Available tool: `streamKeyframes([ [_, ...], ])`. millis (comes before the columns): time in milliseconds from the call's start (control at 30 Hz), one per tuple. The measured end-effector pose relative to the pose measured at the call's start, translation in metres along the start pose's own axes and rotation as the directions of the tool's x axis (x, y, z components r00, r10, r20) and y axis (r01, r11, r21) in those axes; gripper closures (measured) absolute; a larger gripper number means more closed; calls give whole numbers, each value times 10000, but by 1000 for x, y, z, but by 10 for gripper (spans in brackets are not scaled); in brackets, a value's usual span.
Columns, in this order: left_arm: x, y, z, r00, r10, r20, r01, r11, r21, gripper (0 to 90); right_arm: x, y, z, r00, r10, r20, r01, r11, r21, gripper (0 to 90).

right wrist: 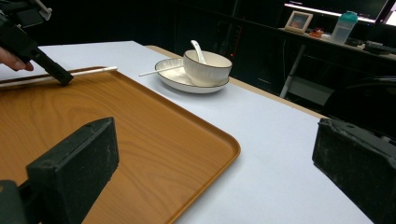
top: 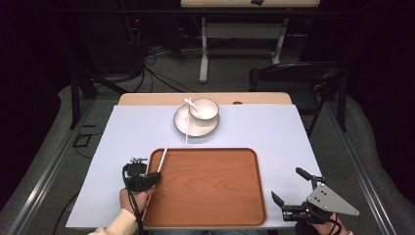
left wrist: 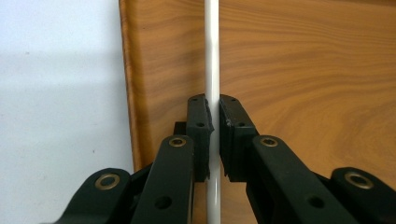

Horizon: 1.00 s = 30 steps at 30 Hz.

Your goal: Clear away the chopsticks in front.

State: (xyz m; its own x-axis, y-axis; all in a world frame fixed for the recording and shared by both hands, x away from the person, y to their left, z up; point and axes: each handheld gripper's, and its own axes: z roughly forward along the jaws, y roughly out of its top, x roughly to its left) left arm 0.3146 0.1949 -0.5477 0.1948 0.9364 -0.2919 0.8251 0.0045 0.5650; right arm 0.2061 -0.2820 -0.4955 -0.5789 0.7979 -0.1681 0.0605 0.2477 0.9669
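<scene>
Item: we are pinching a white chopstick (left wrist: 212, 70) in the left gripper (top: 147, 180), jaws closed on it, over the tray (top: 210, 215) rim at nine o'clock. Next, we judge, comes lowering it flat onto the tray and letting go. The right gripper (top: 292, 192) is waiting with jaws spread, empty, at four o'clock. At twelve: second chopstick (top: 186, 131), plate (top: 182, 126), bowl (top: 205, 111) with spoon (top: 191, 104), obstructing nothing.
</scene>
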Motion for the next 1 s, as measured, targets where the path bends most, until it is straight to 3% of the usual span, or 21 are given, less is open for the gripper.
streamKeyframes([
  [367, -1, 1, -1, 9994, 327, 135, -328, 9994, 93, 772, 0, 0, 0, 10000, 1, 1, -1, 10000, 24, 0],
  [467, 0, 2, -2, 9987, 391, 320, -391, 9992, 15, 693, 0, 0, 0, 10000, -4, 2, 4, 10000, 14, 0],
  [633, -4, 8, -10, 9954, 813, 503, -805, 9966, -189, 423, 0, 0, 0, 10000, 23, 11, -23, 10000, 16, 0],
  [733, -6, 15, -14, 9895, 1373, 450, -1353, 9898, -444, 322, 0, 0, 0, 10000, 41, 6, -41, 10000, 21, 0],
  [833, -5, 27, -16, 9853, 1584, 640, -1553, 9866, -507, 244, 0, 0, 0, 10000, 34, 9, -34, 10000, 20, 0],
  [1000, -8, 55, -21, 9737, 2175, 673, -2112, 9734, -892, 160, 0, 0, 0, 10000, 52, 4, -52, 10000, 34, 0],
])
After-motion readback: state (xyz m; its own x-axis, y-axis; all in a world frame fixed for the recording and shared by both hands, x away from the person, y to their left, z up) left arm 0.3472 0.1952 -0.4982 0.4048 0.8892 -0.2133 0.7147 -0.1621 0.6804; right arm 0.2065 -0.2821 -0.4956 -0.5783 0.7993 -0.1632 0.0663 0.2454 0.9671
